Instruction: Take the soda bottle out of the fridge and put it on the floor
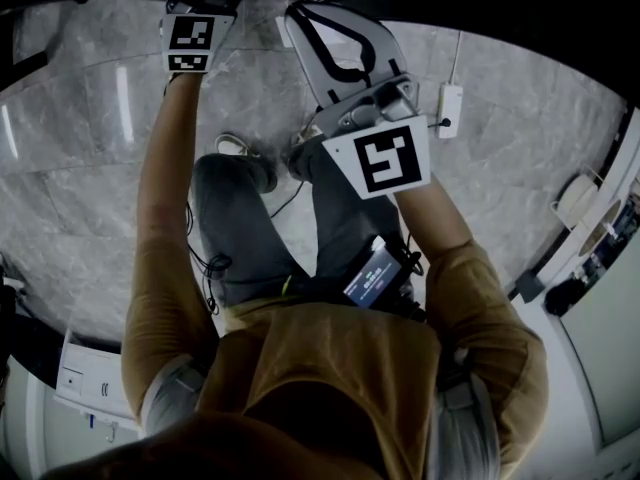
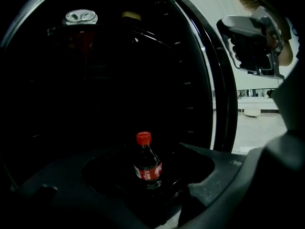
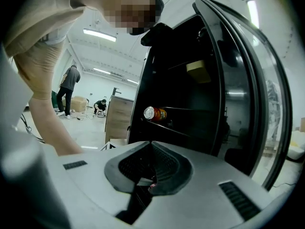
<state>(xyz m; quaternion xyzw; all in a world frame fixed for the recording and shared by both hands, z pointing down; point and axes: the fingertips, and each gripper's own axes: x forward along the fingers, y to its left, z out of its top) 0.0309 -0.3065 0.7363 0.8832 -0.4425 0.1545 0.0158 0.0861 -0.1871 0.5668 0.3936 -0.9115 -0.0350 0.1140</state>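
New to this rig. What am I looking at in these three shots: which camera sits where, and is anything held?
There is no robot here. A person holds a pair of tongs in each hand. The head view comes from a camera on the person's head, looking down past arms and legs to a marble floor. The cubes with square markers are part of the tongs. The other two cameras ride on the tongs themselves.

The left tongs look into a dark fridge. Their jaws are apart, and a red-capped soda bottle stands upright ahead between them, not gripped. A can lies on a higher shelf.

The right tongs see the open fridge from the side. Their jaws are together and hold nothing.
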